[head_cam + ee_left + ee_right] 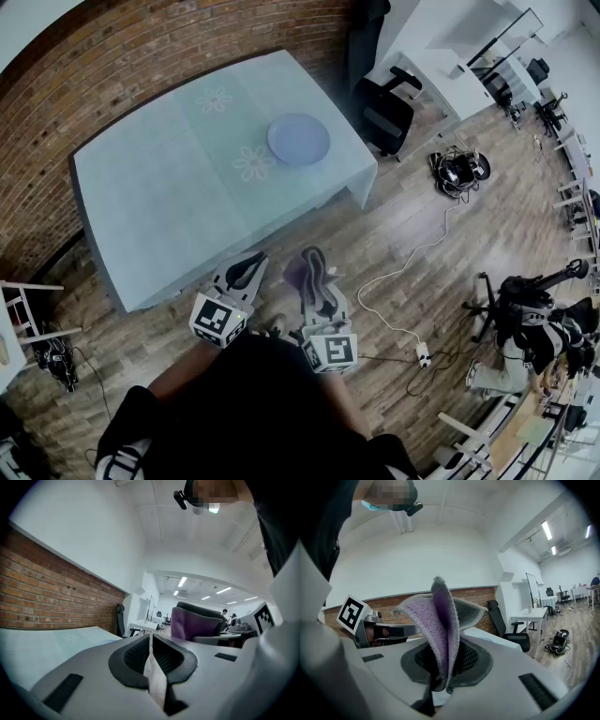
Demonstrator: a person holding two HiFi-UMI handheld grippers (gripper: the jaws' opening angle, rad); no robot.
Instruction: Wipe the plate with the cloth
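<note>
Purple cloth (440,613) folded, standing upright out of right gripper (446,653), jaws clamped on its lower fold. Left gripper (151,651) just beside it on left, jaws pressed together with nothing between. Both held over wood floor (412,216), near table's near edge. Pale blue plate (298,139) flat on far right part of table (159,206), beside flower print, well apart from both grippers. Brick wall (141,56) behind table. Black office chair (384,112) and white desk (441,70) far right. White cable (401,272) on floor, right.
</note>
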